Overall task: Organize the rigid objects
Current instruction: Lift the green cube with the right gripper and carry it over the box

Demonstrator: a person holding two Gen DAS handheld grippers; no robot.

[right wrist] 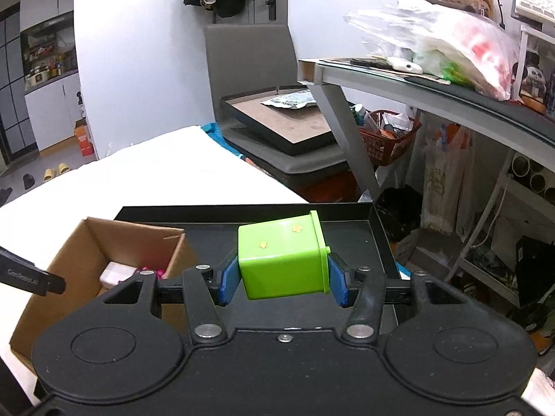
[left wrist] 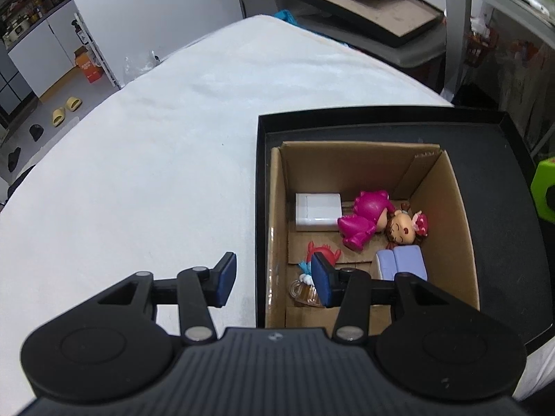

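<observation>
Cardboard box (left wrist: 447, 208) sits open inside a black tray (left wrist: 513, 215) at the right edge of the white-covered table (left wrist: 156, 156), and we look down into it from the left wrist. On its floor lie a white block (left wrist: 317, 210) at the far left, a magenta figure (left wrist: 364, 220) beside it, a doll head with a red bow (left wrist: 407, 228) just right of that, a pale lilac block (left wrist: 404, 262) nearer to us, a red crab toy (left wrist: 324, 251) and a clear amber piece (left wrist: 305, 291) at the near left. Our left gripper (left wrist: 274, 282) hangs over the box's near left wall with its blue pads spread and nothing between them (one pad is over the cloth, the other over the box). In the right wrist view our right gripper (right wrist: 282, 279) pinches a green square cup (right wrist: 282, 256) by its sides, the cup tipped with its rim toward the right and lifted clear above the black tray's floor, to the right of the box. Two small yellow stars show on the cup's upper face. Behind the table stands a grey chair (right wrist: 249, 55) carrying another black tray (right wrist: 284, 124), and a cluttered desk (right wrist: 433, 93) fills the far right.
</observation>
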